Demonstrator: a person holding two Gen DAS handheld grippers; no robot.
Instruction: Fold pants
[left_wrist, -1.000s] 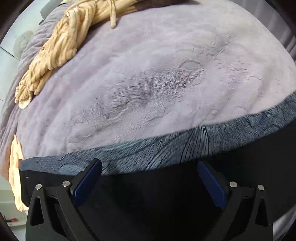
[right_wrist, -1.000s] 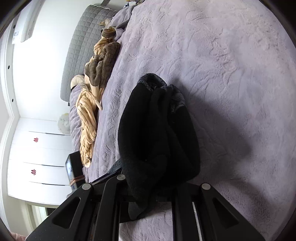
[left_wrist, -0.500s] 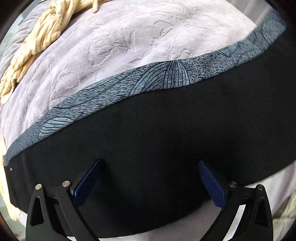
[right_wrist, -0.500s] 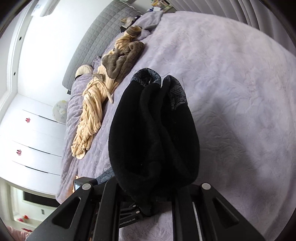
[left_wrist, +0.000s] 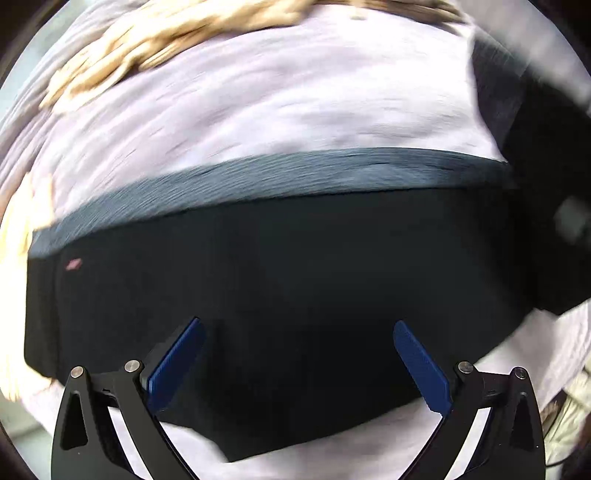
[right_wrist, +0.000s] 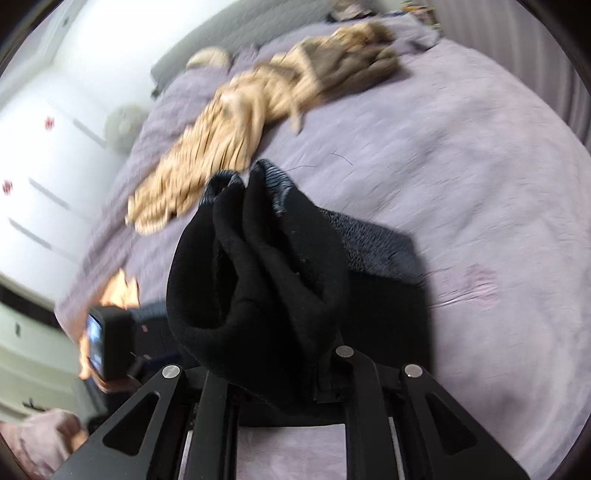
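Left fingers (left_wrist: 173, 362) apart over black pants (left_wrist: 295, 266); right fingers (right_wrist: 277, 380) clamped on bunched pants

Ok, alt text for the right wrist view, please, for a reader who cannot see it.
The right gripper is shut on a bunched fold of black pants, whose patterned grey cuff trails onto a lilac bedspread. Tan striped clothing and a brown garment lie farther up the bed; the image is motion-blurred.
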